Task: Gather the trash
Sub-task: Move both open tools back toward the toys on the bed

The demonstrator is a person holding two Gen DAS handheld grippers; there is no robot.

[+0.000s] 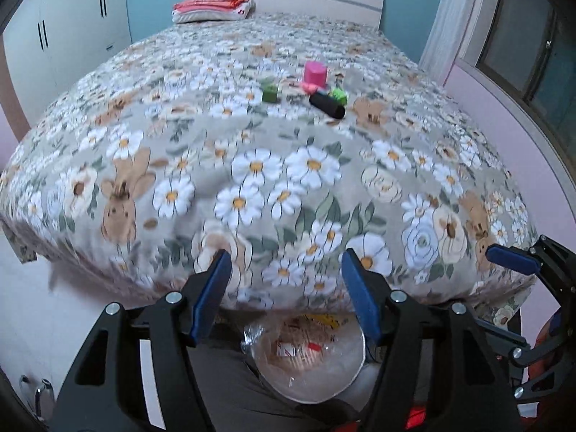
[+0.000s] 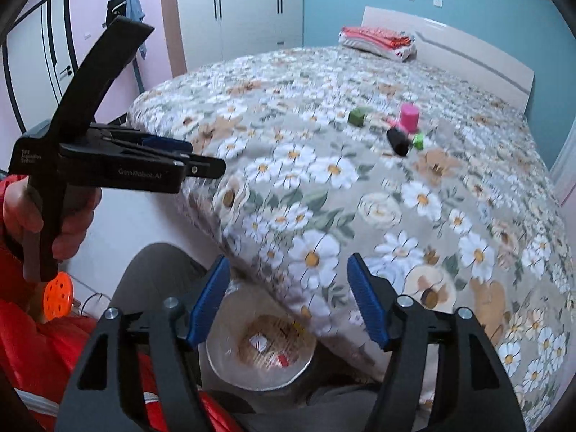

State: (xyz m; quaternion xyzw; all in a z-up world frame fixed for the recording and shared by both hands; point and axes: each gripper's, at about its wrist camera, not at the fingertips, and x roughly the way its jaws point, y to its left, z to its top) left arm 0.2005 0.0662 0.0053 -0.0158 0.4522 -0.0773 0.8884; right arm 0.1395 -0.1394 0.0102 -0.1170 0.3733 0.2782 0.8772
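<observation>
A: We are holding the left gripper [image 1: 286,270] over the foot of the bed [image 1: 252,165], and its blue fingers [image 1: 216,280] are standing well apart with nothing between them

B: We are seeing the same on the right gripper [image 2: 288,277]: its fingers [image 2: 363,298] are gaping, gripping nothing. Only the flowered bedspread and the bin are showing through the gap

A: The bin [image 1: 309,363] is sitting on the floor just below the bed's edge, lined with a clear bag, with paper scraps and something red lying inside. In the right wrist view we are looking down at the same bin [image 2: 230,360] between the fingers

B: The remaining trash is lying mid-bed, well apart from both grippers: a black tube [image 1: 327,105] on its side, a pink cylinder [image 1: 315,73] upright behind it, a dark green block [image 1: 270,93] to the left and a bright green piece [image 1: 338,94] just beside the tube

A: Across the bed we are also seeing folded red cloth [image 1: 212,5] on a pillow by the headboard

B: And a hand [image 2: 68,216] in a red sleeve is gripping the left gripper's handle at the left of the right wrist view
</observation>
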